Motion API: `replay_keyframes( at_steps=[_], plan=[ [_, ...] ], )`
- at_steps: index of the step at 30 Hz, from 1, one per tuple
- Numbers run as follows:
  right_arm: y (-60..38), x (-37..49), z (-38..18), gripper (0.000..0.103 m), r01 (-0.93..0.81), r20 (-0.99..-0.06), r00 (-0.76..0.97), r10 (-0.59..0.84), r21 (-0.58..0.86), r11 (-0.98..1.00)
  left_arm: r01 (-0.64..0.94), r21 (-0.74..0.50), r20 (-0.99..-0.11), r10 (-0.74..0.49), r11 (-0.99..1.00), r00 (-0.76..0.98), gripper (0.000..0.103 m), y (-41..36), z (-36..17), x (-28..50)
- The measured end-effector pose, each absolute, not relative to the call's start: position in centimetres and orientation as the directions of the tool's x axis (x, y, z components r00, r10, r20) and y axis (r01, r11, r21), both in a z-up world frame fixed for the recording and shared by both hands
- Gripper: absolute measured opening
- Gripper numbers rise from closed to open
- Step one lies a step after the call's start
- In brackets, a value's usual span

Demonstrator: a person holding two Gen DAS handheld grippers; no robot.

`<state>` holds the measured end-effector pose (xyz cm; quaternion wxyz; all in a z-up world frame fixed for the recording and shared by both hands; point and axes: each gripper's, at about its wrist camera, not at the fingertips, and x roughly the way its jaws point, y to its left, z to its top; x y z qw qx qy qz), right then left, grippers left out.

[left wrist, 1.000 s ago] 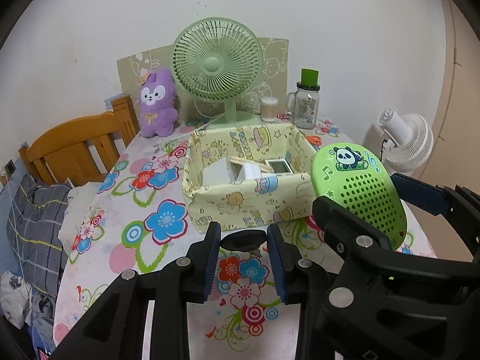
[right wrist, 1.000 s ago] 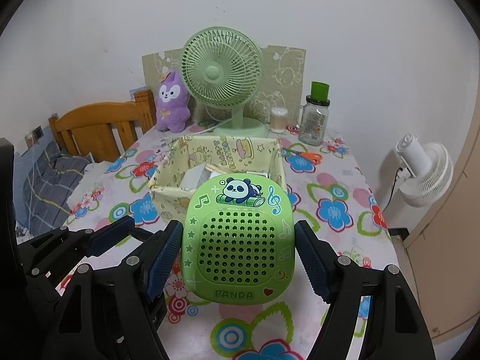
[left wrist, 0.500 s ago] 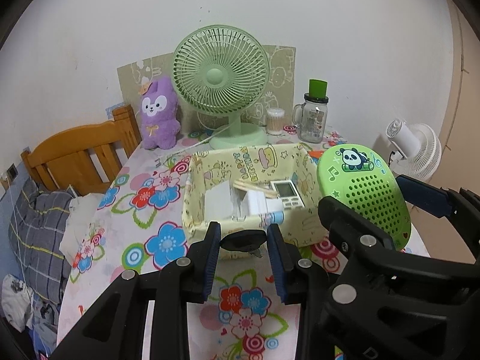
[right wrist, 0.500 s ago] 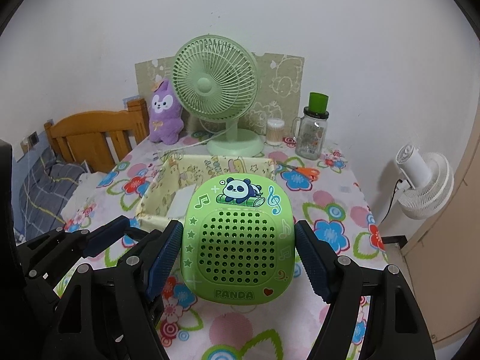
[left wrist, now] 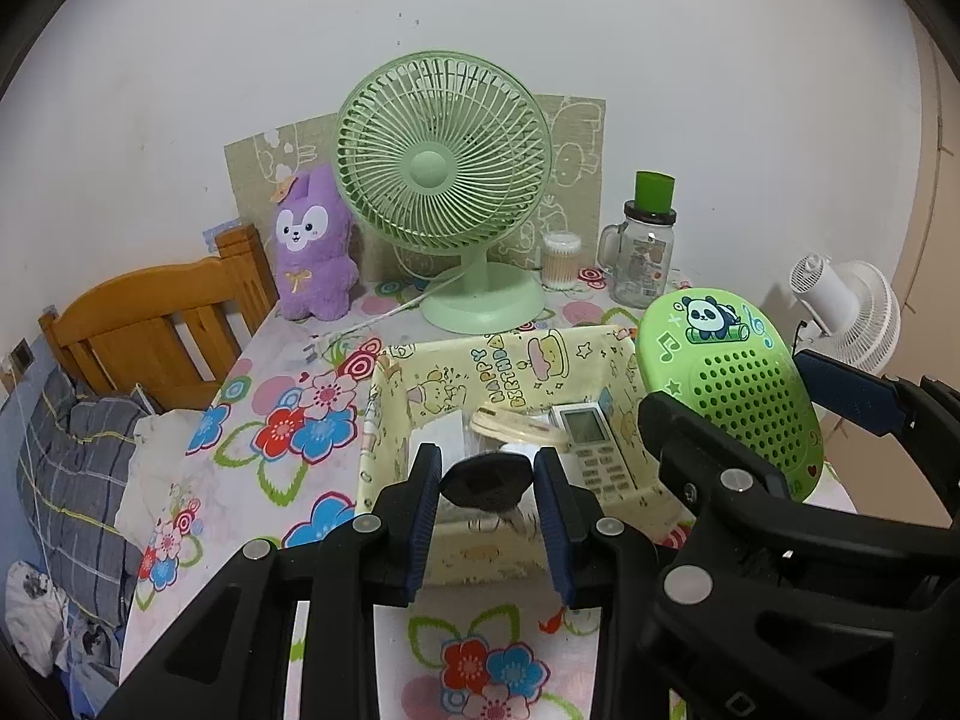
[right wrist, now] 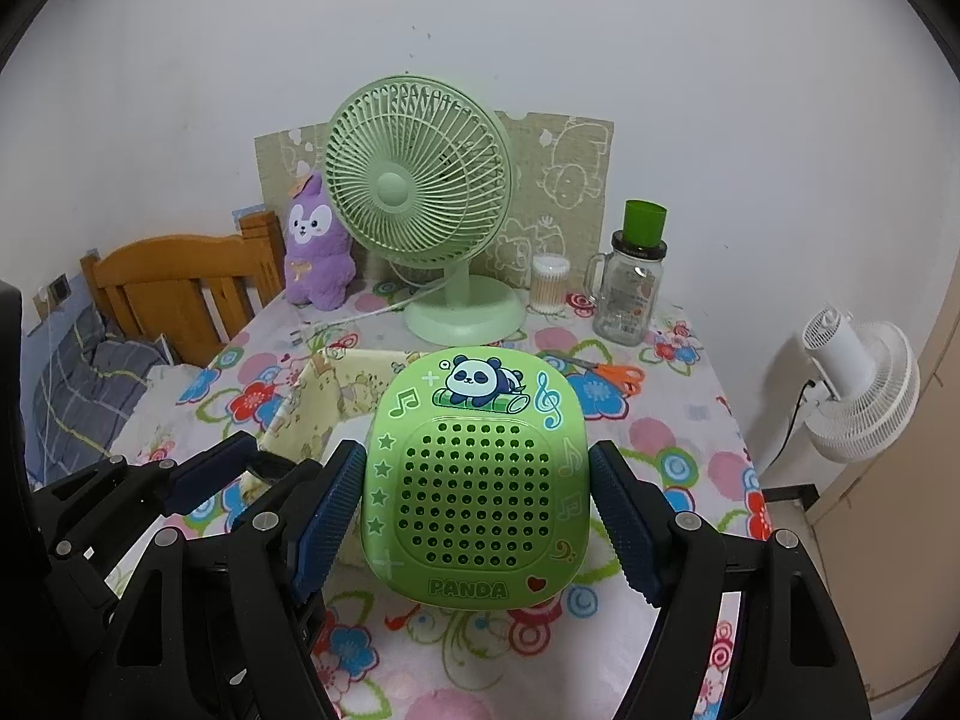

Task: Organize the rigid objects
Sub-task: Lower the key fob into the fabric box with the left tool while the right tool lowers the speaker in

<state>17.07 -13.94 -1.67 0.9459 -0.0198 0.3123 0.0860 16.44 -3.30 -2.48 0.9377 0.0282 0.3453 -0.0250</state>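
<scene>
Left wrist view: the left gripper [left wrist: 487, 489] pinches a small black object [left wrist: 487, 474] at lower centre, over the yellow fabric box [left wrist: 384, 420] holding a remote [left wrist: 591, 441].

Right wrist view: the right gripper [right wrist: 477, 507] clamps the green panda case [right wrist: 474, 474] at centre, over the floral table [right wrist: 678, 420].
</scene>
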Motion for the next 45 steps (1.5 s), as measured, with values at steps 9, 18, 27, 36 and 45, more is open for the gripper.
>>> replay_keyframes(
  at_steps=[9,18,27,36,45],
  plan=[
    [-13.9,20.2,-2.3,0.077,-0.173,-0.609,0.779,0.152,0.024,0.985,0.078,0.029,-0.661,-0.039,0.997,0.75,0.032,-3.4,-3.0,19.3],
    [-14.3,22.4,-2.1,0.077,-0.155,-0.6,0.786,0.149,0.041,0.987,0.098,0.04,-0.653,-0.048,0.994,0.756,0.032,-3.8,-2.8,21.5],
    [-14.7,24.0,-2.3,0.077,-0.141,-0.6,0.786,0.147,0.057,0.988,0.108,0.044,-0.652,-0.054,0.993,0.756,0.032,-4.1,-3.0,23.2],
    [-14.2,25.6,-3.6,0.077,-0.136,-0.623,0.769,0.139,0.054,0.989,0.113,0.031,-0.674,-0.063,0.993,0.736,0.032,-3.8,-4.4,24.7],
    [-13.7,27.0,-5.0,0.077,-0.144,-0.652,0.741,0.16,0.078,0.986,0.106,0.028,-0.699,-0.057,0.994,0.713,0.045,-3.3,-5.7,26.0]
  ],
)
